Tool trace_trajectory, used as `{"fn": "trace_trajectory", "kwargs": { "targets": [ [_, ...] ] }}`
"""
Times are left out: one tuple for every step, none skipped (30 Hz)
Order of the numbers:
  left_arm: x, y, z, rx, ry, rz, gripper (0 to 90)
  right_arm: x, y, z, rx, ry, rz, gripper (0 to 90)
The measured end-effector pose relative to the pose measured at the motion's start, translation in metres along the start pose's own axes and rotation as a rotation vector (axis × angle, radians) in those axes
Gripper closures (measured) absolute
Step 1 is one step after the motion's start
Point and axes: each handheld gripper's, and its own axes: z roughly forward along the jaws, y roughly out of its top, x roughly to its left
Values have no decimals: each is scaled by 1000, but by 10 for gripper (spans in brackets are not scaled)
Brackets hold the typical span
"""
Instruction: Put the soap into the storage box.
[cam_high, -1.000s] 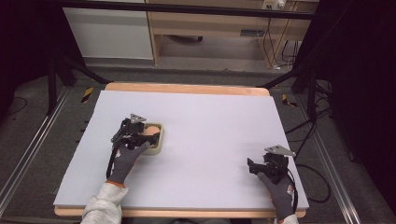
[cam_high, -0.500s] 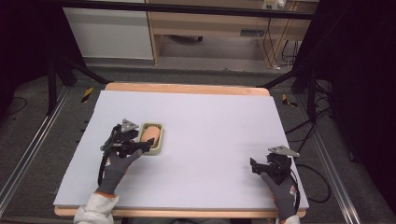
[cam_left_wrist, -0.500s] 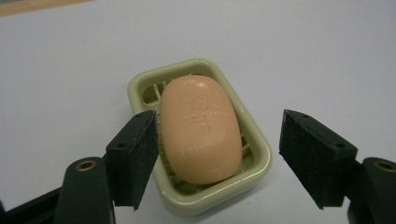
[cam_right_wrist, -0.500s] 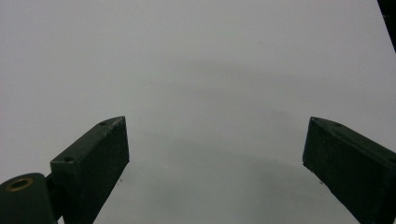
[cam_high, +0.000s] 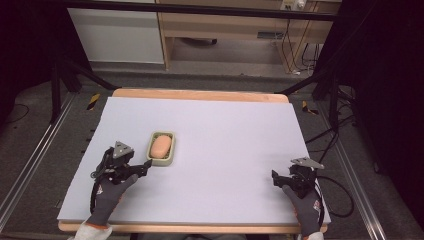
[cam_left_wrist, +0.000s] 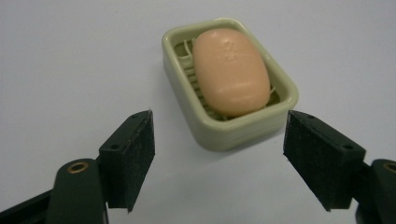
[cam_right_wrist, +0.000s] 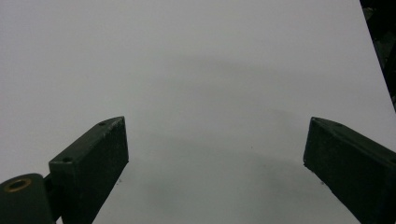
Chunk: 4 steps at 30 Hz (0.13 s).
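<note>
Resting on the pale grey table (cam_high: 225, 145), the work looks to be at a pause around the soap dish: nothing is gripped at this moment. The left tongs (cam_left_wrist: 219, 156) sit low near the table's near-left corner with their jaws spread wide and empty, wider than the short side of the dish. Just ahead of those jaws, apart from both pads, stands the pale green soap dish (cam_left_wrist: 233, 128), its near end facing the gap between them. In it lies the peach-coloured soap (cam_left_wrist: 231, 72), flat on the ribbed floor of the dish and slightly askew. The right tongs (cam_right_wrist: 215, 163), well apart from the dish at the table's near-right corner, are likewise wide open with bare table before them.

My reading is that the dish stands free on the table, either just set or about to be taken. To take it, the left tongs must ease forward until the pads flank the dish walls, then close squarely so it does not tip.
</note>
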Motion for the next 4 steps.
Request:
{"fn": "trace_trajectory", "kwargs": {
  "targets": [
    [1, -3, -1, 2, 7, -3, 242, 0, 0, 0, 5, 0, 11, 70],
    [3, -6, -2, 4, 10, -4, 242, 0, 0, 0, 5, -1, 11, 70],
    [4, -9, -2, 9, 12, -8, 240, 0, 0, 0, 5, -4, 9, 70],
    [4, -9, -2, 9, 12, -8, 240, -1, 0, 0, 6, -7, -1, 70]
  ]
}}
